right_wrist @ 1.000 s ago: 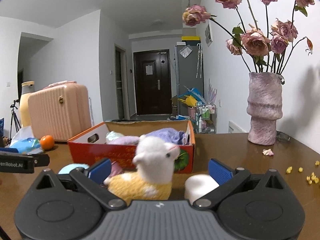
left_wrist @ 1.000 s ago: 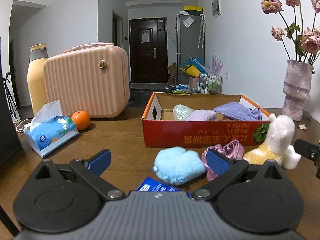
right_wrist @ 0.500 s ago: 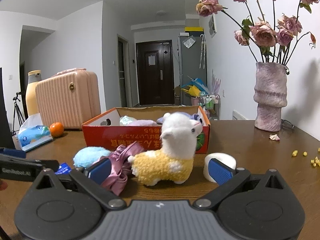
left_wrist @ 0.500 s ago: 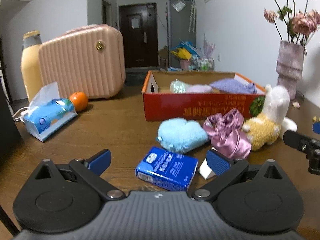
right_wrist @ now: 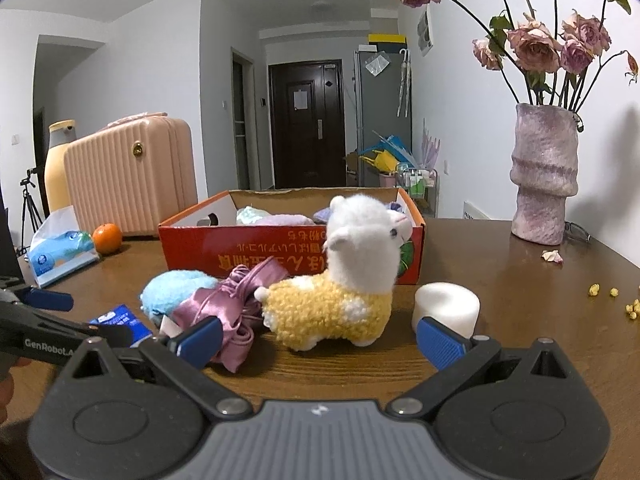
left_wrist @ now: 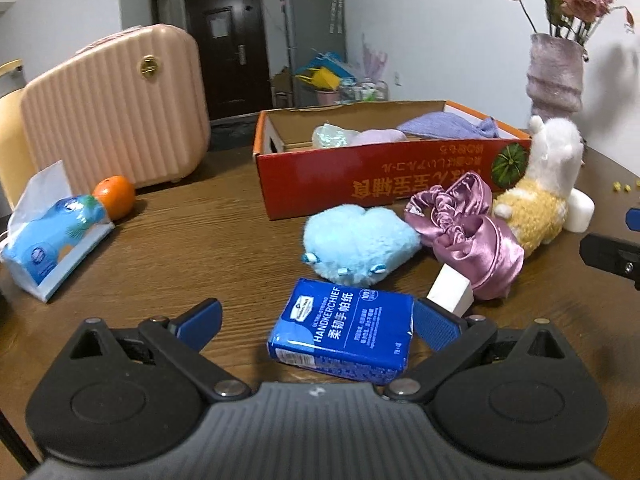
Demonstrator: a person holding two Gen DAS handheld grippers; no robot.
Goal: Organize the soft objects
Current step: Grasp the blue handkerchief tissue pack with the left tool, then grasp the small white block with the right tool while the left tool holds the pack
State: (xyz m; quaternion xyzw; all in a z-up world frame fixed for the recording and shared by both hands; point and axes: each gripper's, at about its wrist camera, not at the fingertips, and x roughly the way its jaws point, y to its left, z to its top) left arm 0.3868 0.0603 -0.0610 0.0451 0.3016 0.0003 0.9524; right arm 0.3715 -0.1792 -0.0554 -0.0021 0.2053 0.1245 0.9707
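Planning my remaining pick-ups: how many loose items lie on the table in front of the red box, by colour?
Blue: 2, plush heart and handkerchief pack
White: 2, foam cylinder and foam block
Pink: 1, satin scrunchie
Yellow-and-white: 1, alpaca plush
Total: 6

Black claw (left_wrist: 316, 318) w/ blue pads (left_wrist: 434, 327)

Suitcase (left_wrist: 116, 108), orange (left_wrist: 114, 197), vase (right_wrist: 545, 176) w/ roses.
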